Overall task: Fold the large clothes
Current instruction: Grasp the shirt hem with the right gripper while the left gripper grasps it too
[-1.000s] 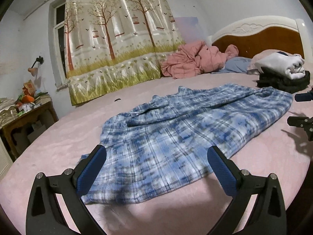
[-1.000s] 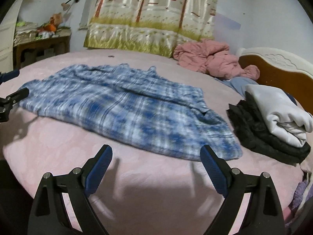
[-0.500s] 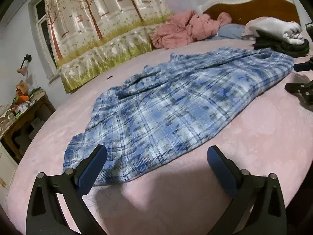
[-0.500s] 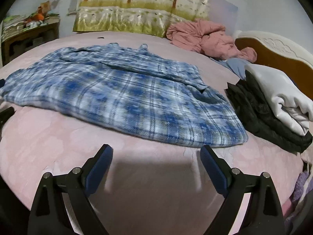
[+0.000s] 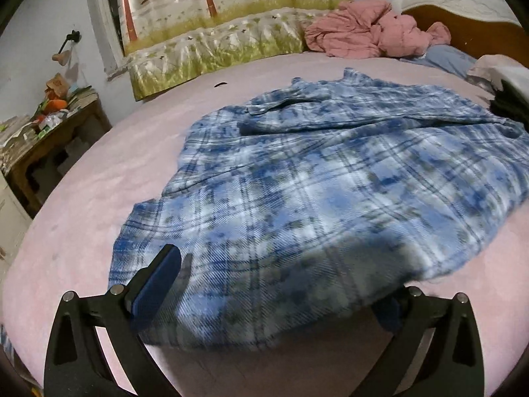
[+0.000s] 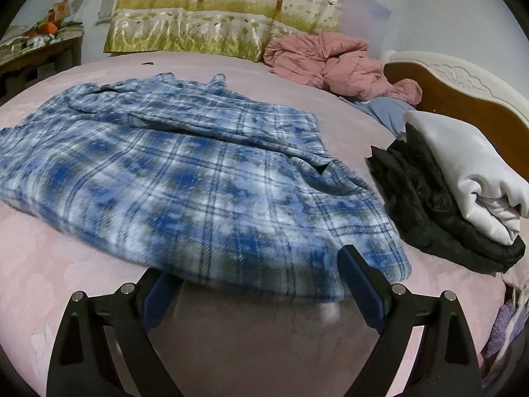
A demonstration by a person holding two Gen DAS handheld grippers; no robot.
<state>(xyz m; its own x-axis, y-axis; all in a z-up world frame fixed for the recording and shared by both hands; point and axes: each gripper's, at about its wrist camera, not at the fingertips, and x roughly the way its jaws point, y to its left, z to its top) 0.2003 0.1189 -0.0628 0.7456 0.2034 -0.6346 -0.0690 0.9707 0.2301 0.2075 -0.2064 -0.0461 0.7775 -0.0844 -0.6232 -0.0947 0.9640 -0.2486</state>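
garment: blue plaid shirt (image 5: 330, 198), spread mostly flat across the middle of the bed (image 5: 82, 205), near hem along the bed's near edge, collar end toward the far edge by the curtain (image 5: 215, 43)
left gripper (image 5: 274, 301): jaws wide, nothing clamped; one finger lies on top of the hem, the other is hidden under the cloth edge
right gripper (image 6: 261, 284): jaws wide, nothing clamped; hem edge sits between the fingers, near the shirt's corner beside the folded pile (image 6: 463, 198)
handling: looks like soft, thick flannel, light, limp, not fragile; will sag and drag on the bedcover, probably won't slip once pinched
where to grip: the near hem, one corner per gripper, pinching both layers if doubled
step: judged as the start of the first fold, hem not yet lifted
risk: catching only the top layer, or grabbing the bedcover too
other: pink crumpled quilt (image 6: 330, 63) at the far corner by the headboard (image 6: 463, 92), well apart from the shirt
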